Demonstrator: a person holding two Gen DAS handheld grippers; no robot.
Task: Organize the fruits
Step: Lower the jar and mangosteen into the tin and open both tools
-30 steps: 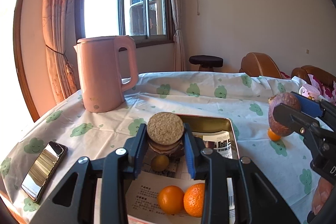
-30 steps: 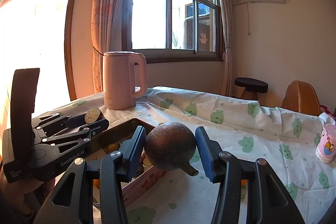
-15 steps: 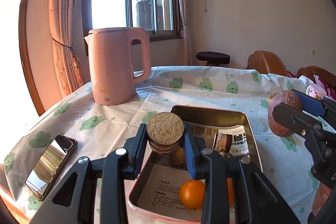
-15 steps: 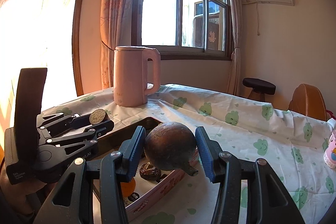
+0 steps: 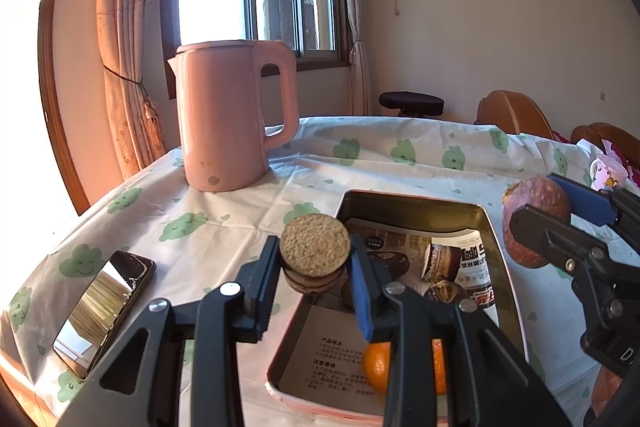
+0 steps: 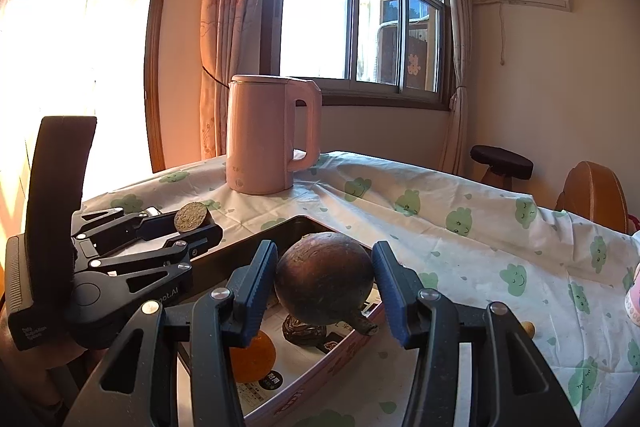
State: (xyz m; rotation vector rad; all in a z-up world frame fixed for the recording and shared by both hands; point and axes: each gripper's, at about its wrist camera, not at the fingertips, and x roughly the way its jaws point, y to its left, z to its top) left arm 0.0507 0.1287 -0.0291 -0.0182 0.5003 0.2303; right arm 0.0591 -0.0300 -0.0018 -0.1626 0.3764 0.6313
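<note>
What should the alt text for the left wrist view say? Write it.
The left tool grips a round brown fruit over an open tin box with oranges inside, on a cloud-print tablecloth. A pink kettle stands behind; a phone lies left.

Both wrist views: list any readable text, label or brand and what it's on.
"...oot.AI", first letters hidden: side of the left gripper.
Fragment "D": body of the right gripper.
Small white lettering on the left gripper's handle: too blurred to read.
Chinese print on the paper sheets lining the tin tray: too small to read.
Faint mark low on the pink kettle: unreadable.
</note>
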